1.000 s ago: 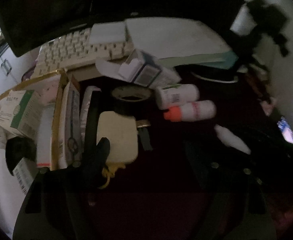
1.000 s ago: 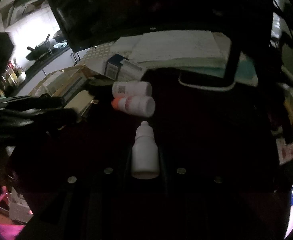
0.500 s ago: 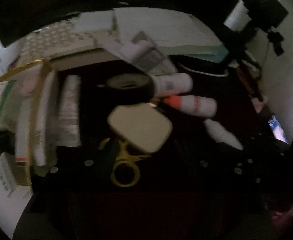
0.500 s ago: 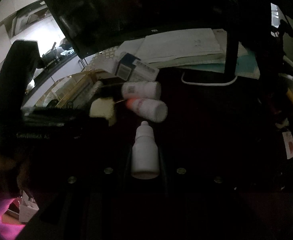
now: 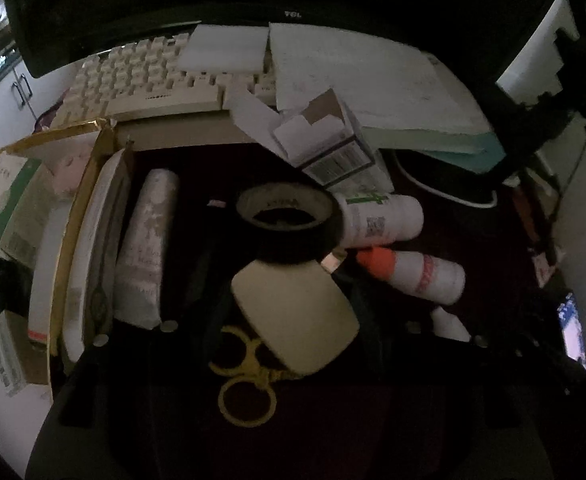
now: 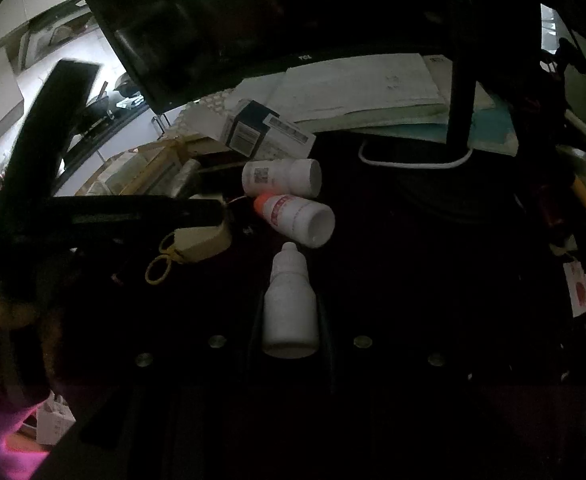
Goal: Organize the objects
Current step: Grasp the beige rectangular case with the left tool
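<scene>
A cream rounded case (image 5: pixel 293 316) lies tilted over gold-handled scissors (image 5: pixel 245 388) on the dark red tabletop. My left gripper (image 5: pixel 293 320) straddles the case, and its jaws are opening with the case between them. In the right wrist view the left finger reaches over the case (image 6: pixel 203 242) and scissors (image 6: pixel 161 264). A black tape roll (image 5: pixel 289 220) sits just beyond. A green-label white bottle (image 6: pixel 281 178) and an orange-capped bottle (image 6: pixel 297 218) lie on their sides. My right gripper (image 6: pixel 291 300) is shut on a white dropper bottle (image 6: pixel 291 320), nozzle pointing away.
A gold-edged box (image 5: pixel 77 208) with cartons stands at the left, a silver tube (image 5: pixel 149 240) beside it. Behind are a keyboard (image 5: pixel 141 76), an open carton (image 5: pixel 333 148), papers (image 5: pixel 357 76) and a monitor (image 6: pixel 253 20) on its stand (image 6: pixel 459 100). A lit phone (image 5: pixel 571 328) lies at the right.
My left gripper shifted right over the cream case, which now sits turned between its fingers with the scissors exposed below. The right gripper kept still with the dropper bottle.
</scene>
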`<state>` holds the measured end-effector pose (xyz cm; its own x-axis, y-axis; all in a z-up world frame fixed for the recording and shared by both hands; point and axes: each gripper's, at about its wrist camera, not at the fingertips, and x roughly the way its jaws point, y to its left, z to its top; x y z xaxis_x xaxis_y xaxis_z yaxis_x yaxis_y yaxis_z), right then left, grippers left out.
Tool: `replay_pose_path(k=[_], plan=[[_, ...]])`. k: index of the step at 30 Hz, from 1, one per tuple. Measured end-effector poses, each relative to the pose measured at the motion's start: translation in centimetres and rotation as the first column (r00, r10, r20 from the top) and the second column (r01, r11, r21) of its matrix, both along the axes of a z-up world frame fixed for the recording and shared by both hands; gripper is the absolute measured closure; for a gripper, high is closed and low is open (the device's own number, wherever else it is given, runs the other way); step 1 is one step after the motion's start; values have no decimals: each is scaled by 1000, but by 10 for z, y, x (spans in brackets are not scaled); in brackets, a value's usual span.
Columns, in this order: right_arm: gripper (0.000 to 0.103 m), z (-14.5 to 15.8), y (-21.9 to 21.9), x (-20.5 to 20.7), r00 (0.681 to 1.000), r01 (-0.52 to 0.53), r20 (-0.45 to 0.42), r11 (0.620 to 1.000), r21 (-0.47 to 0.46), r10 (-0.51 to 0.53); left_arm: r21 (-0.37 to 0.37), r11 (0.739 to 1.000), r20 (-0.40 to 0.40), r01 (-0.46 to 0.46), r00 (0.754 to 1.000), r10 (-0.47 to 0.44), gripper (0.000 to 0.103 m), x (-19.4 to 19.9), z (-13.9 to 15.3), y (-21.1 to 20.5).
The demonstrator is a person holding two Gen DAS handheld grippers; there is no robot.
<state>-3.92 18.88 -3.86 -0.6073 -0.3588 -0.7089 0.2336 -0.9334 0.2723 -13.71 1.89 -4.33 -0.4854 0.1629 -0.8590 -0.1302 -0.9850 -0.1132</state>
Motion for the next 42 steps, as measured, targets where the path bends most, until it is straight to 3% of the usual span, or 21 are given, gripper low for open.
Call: replay_pose_path(k=[4,8,9,12,19,28,29,31,34,42], plan=[[78,0,-1,0,1000,1,2,1000,8,-1,-51,998,-18,32,999,-33,36,-1,3,1],[78,0,-1,0,1000,-2,-1,1000,11,2,-26,999,27,37,999,-37,36,1,-5,-20],[78,1,-1,0,1000,-3,-2,1000,11,3,-78,996,22,42,999,-41,36,3,-6,-20],[78,0,-2,0,1000,-5,0,1000,9,5,-126,990,16,65,998,-64,37,8,-8,-17],[78,-1,-3,-2,1000,-3,8,1000,22,2,-135,989,4,69,998,-69,37,4,-9,-3],[78,1,-13,-8,1000,-8,21,995,101,6,-119,991,5,64,998,-63,36,2,-9,0],[78,1,-14,-10,1000,-8,23,994,112,5,-121,991,-1,63,998,-64,37,4,-9,0],[78,1,-18,-13,1000,-9,26,991,134,6,-116,991,-27,62,997,-66,56,8,-7,-1],[78,1,-19,-14,1000,-12,26,989,151,8,-113,991,-37,78,996,-83,56,14,-7,1],[78,7,-11,-12,1000,-8,-3,997,72,8,-37,993,-39,114,993,-115,56,38,5,-8]])
